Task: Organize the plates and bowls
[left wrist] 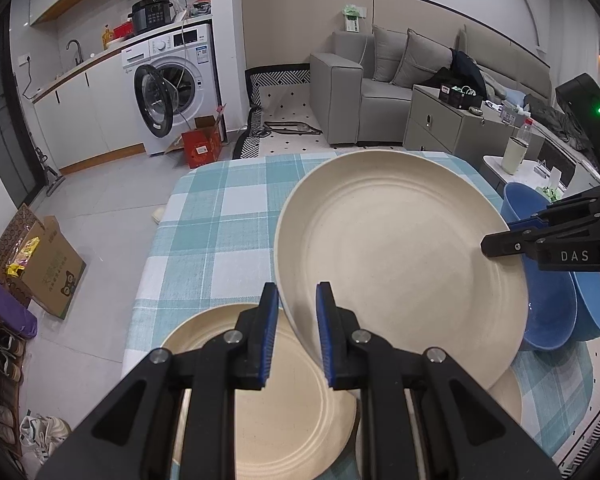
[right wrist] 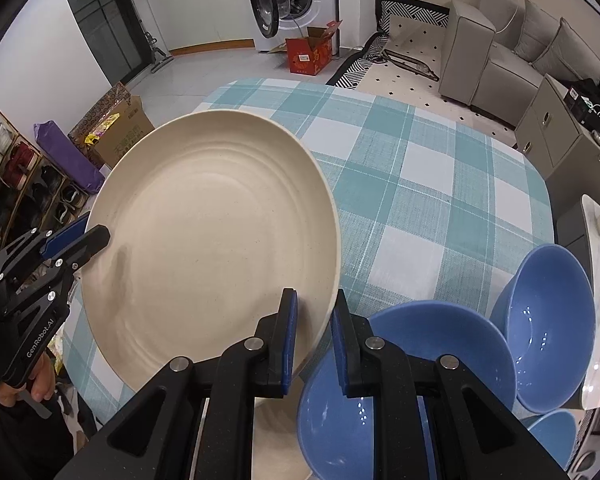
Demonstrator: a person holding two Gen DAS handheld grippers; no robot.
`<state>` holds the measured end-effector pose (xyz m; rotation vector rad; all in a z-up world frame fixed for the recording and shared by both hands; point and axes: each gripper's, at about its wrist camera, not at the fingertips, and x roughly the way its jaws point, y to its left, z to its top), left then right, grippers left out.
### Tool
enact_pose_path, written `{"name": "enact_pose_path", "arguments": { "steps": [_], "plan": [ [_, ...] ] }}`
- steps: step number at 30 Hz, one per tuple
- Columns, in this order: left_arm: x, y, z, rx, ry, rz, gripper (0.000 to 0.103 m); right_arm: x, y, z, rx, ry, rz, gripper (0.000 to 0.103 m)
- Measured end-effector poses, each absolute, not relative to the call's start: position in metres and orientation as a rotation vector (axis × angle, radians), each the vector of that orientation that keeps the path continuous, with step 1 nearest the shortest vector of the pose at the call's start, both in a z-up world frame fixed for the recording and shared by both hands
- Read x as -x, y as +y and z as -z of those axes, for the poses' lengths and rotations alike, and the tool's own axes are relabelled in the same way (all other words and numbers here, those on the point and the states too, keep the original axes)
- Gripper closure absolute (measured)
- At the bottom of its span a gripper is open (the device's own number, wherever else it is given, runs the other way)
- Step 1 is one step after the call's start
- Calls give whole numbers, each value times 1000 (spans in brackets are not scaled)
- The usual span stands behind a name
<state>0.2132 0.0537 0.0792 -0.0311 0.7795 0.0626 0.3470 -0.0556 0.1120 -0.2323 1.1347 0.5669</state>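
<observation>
A cream plate (left wrist: 400,256) is held tilted above the checked table (left wrist: 220,216). My left gripper (left wrist: 298,336) is shut on its near-left rim. My right gripper (right wrist: 314,344) is shut on the opposite rim of the same plate (right wrist: 212,240); it shows in the left wrist view (left wrist: 500,246) at the right. A second cream plate (left wrist: 276,408) lies flat on the table under my left gripper. The edge of another cream plate (left wrist: 508,396) shows below the lifted one. Blue bowls (right wrist: 420,380) (right wrist: 548,332) sit at the right, one tipped on its side.
The table's far half (right wrist: 420,168) is bare checked cloth. A white side table with a bottle and cup (left wrist: 516,152) stands right of the table. A cardboard box (left wrist: 48,264) and shoe rack (right wrist: 16,172) are on the floor at left.
</observation>
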Motion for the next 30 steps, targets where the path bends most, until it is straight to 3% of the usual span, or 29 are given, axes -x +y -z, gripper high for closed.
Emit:
{"name": "enact_pose_path", "arguments": {
  "steps": [30],
  "plan": [
    [-150, 32, -67, 15, 764, -39, 86, -276, -75, -99, 263, 1109, -583, 86]
  ]
}}
